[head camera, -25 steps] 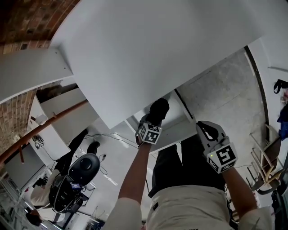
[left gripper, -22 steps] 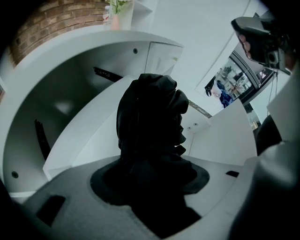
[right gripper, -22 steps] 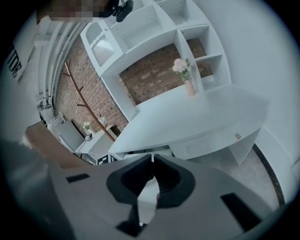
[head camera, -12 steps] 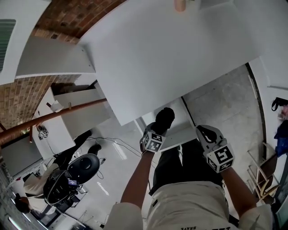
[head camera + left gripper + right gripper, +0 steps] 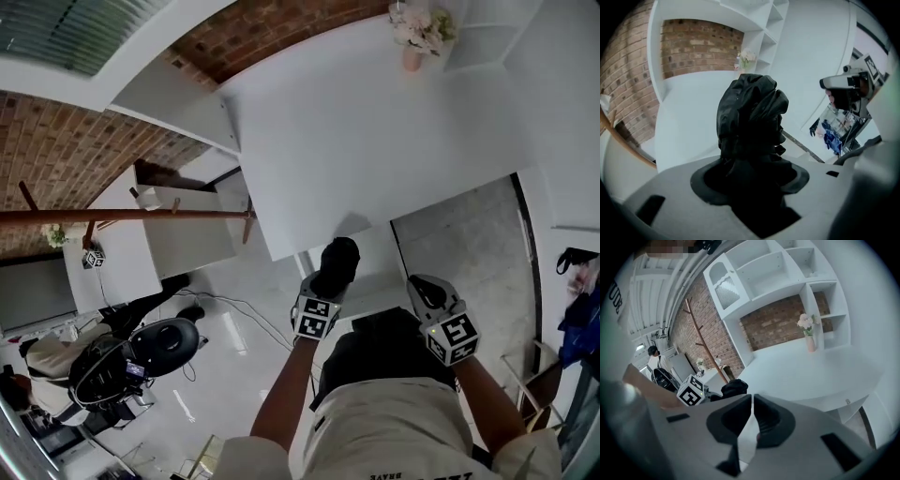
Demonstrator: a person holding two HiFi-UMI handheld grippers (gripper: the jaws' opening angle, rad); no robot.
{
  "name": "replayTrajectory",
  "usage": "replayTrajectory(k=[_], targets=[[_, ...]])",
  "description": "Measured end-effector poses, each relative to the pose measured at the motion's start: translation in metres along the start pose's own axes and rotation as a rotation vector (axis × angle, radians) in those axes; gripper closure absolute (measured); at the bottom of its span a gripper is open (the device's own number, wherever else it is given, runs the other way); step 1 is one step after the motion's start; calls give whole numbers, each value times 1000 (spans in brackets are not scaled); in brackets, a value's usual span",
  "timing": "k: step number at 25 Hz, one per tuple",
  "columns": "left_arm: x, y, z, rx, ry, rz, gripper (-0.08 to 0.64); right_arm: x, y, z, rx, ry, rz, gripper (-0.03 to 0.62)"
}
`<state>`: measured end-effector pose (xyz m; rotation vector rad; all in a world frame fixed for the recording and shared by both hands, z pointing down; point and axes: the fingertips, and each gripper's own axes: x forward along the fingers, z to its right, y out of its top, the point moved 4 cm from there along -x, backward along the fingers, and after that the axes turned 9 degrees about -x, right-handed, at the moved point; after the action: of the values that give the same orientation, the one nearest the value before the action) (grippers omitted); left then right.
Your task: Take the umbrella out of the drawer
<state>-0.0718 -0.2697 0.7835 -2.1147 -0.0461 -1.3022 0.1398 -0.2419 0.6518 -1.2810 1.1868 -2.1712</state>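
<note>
A black folded umbrella [image 5: 750, 122] stands up between the jaws of my left gripper [image 5: 752, 177], which is shut on its lower end. In the head view the umbrella [image 5: 338, 260] pokes out ahead of the left gripper [image 5: 326, 284], just in front of the white table's edge [image 5: 309, 246] and above the white drawer [image 5: 375, 279]. My right gripper [image 5: 424, 292] hangs to the right at about the same height. Its jaws [image 5: 752, 401] meet at the tips with nothing between them. From the right gripper view, the umbrella [image 5: 735, 387] shows beside the left gripper's marker cube [image 5: 692, 390].
A big white table [image 5: 375, 141] fills the front, with a vase of flowers [image 5: 413, 36] at its far end against white shelves [image 5: 778, 273]. A wooden coat stand [image 5: 122, 216] lies to the left. A seated person and a black chair [image 5: 141, 352] are at lower left.
Both grippers have come up, the left one more, carrying the umbrella up in front of the table edge. The head view has tilted, now showing the table's far end and vase.
</note>
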Motion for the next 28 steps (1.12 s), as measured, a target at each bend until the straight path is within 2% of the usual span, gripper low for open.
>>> replayTrajectory(k=[7, 12, 21, 28], targets=[[-58, 8, -3, -115, 31, 165, 299, -5, 22, -34, -91, 20, 20, 557], [-90, 0, -3, -187, 57, 266, 299, -19, 33, -45, -145, 14, 33, 557], [-162, -20, 4, -259, 78, 417, 299, -39, 36, -90, -208, 32, 67, 557], [-214, -30, 24, -269, 72, 521, 299, -65, 36, -125, -253, 42, 116, 557]])
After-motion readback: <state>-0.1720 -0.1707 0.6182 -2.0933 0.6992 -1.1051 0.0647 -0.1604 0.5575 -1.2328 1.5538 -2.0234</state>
